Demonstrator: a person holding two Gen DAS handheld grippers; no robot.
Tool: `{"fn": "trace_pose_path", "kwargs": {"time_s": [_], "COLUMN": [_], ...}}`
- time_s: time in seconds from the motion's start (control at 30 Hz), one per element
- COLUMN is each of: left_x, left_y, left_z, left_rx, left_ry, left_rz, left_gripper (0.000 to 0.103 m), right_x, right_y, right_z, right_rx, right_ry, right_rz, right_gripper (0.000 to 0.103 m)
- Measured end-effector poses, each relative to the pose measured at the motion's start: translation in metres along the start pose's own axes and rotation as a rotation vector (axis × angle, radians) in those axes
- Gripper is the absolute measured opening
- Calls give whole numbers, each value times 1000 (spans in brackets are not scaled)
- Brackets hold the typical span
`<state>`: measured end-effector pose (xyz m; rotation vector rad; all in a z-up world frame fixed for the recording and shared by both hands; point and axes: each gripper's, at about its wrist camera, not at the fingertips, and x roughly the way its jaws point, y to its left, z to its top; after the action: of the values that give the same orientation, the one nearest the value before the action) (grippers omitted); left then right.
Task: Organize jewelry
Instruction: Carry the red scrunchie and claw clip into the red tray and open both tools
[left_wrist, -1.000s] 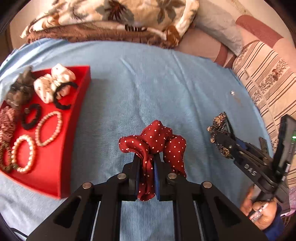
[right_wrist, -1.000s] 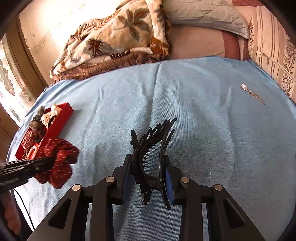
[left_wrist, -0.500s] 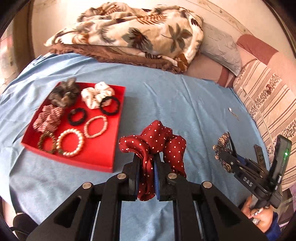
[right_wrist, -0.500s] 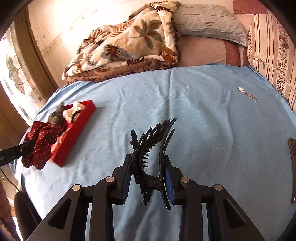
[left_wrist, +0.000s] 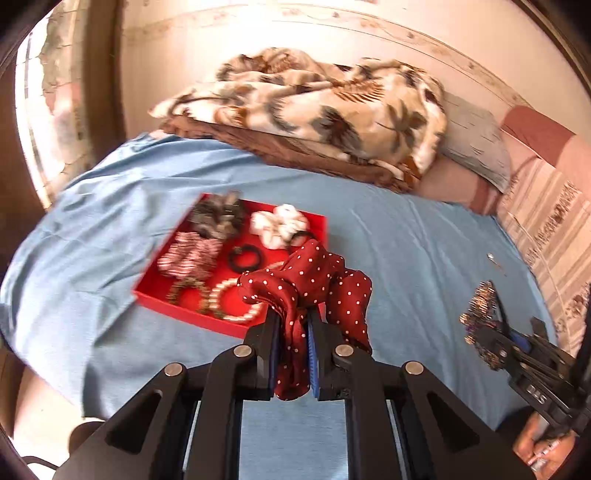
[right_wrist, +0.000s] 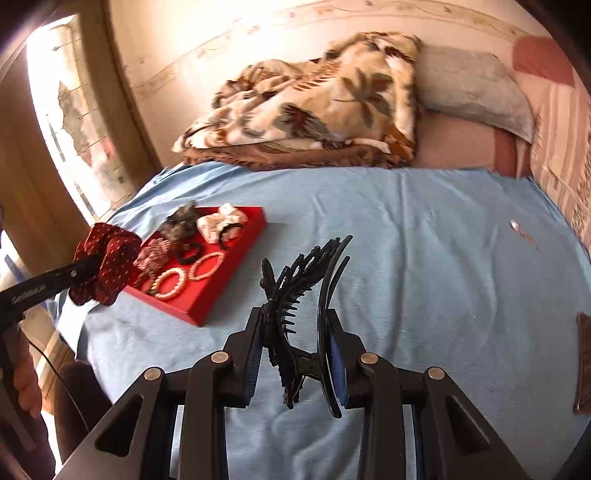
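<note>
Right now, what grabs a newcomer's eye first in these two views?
The red tray on the blue bedsheet, left of centre, filled with pearl bracelets and scrunchies. Next, the dark red polka-dot scrunchie pinched in the left gripper, held in front of the tray. Then the black claw hair clip clamped in the right gripper, above bare sheet.

Black tongs (left_wrist: 291, 354), blue pads, seemingly silver screws
</note>
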<state>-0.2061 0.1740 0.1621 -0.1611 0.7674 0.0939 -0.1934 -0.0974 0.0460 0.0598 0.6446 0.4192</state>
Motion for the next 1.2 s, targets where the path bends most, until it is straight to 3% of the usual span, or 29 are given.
{"fn": "trace_pose_path", "kwargs": {"time_s": [0.37, 0.6, 0.87, 1.2], "left_x": [-4, 3, 17, 62], "left_y": [40, 50, 59, 86], "left_z": [-6, -12, -14, -12], "left_rx": [-44, -50, -73, -221], "left_ry": [3, 23, 52, 146], "left_rz": [129, 141, 109, -60], "left_gripper": [12, 12, 12, 12], "right_x": [6, 15, 32, 64], "right_y": [56, 73, 83, 83], "right_z": [-2, -1, 3, 26], "right_rx": [-115, -143, -160, -155], "right_ry": [30, 53, 85, 120], "right_rz": [33, 35, 36, 57], "right_gripper": [35, 35, 35, 35]}}
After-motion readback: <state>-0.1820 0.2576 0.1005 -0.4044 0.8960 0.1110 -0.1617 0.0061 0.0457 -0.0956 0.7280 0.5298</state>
